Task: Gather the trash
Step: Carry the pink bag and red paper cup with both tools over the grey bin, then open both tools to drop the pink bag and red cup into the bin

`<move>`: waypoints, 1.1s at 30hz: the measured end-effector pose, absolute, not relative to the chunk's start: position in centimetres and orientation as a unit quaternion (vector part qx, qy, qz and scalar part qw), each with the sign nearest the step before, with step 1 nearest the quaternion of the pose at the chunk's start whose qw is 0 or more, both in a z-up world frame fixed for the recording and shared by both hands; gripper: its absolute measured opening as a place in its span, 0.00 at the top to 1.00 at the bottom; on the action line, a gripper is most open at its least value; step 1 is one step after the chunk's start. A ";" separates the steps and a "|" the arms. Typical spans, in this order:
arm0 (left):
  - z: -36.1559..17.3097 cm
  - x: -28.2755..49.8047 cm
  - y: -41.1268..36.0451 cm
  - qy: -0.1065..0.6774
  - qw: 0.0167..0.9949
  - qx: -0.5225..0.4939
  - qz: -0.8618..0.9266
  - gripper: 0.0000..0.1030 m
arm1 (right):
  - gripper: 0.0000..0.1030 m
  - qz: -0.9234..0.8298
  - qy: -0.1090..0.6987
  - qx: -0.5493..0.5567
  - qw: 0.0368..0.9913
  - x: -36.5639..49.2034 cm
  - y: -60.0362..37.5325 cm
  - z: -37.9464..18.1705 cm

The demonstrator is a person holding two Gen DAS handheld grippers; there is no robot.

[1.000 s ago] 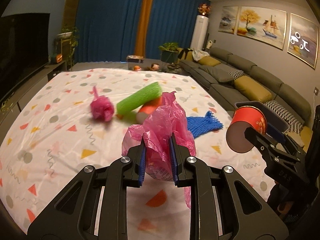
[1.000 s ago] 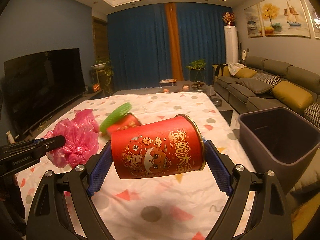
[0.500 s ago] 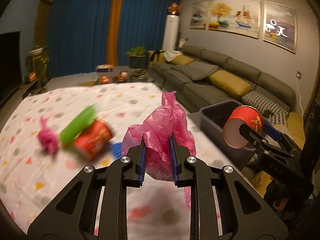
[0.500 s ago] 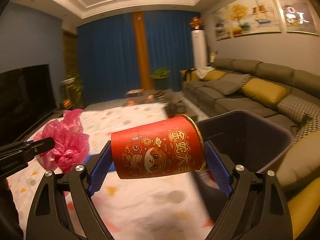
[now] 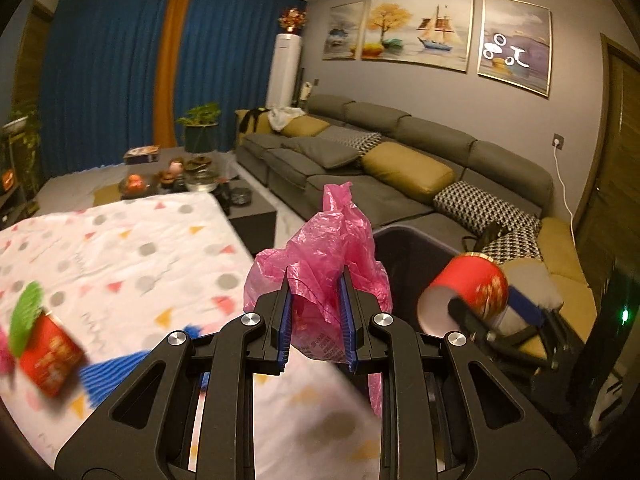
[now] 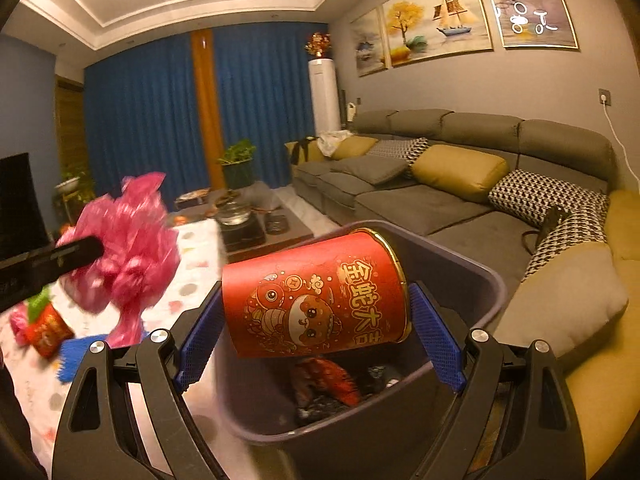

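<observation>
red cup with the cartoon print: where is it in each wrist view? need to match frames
Left wrist: red cup at right of centre, lying sideways, open end toward the camera, held in the right tool in front of the dark bin.
Right wrist: red cup at centre, between the right tool's blue pads, over the bin.
Shared landmark: the sailboat painting.
</observation>
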State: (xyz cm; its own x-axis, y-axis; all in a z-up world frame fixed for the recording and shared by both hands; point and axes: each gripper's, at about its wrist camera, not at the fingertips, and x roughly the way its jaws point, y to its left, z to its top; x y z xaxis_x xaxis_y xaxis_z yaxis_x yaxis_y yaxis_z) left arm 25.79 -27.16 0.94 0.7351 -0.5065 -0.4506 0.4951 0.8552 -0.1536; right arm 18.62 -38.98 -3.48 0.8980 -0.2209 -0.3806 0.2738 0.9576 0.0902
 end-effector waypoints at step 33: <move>-2.9 29.5 -31.5 0.303 0.898 -0.022 -0.320 0.38 | 0.18 -0.148 0.204 0.049 0.967 19.1 -40.8 -5.6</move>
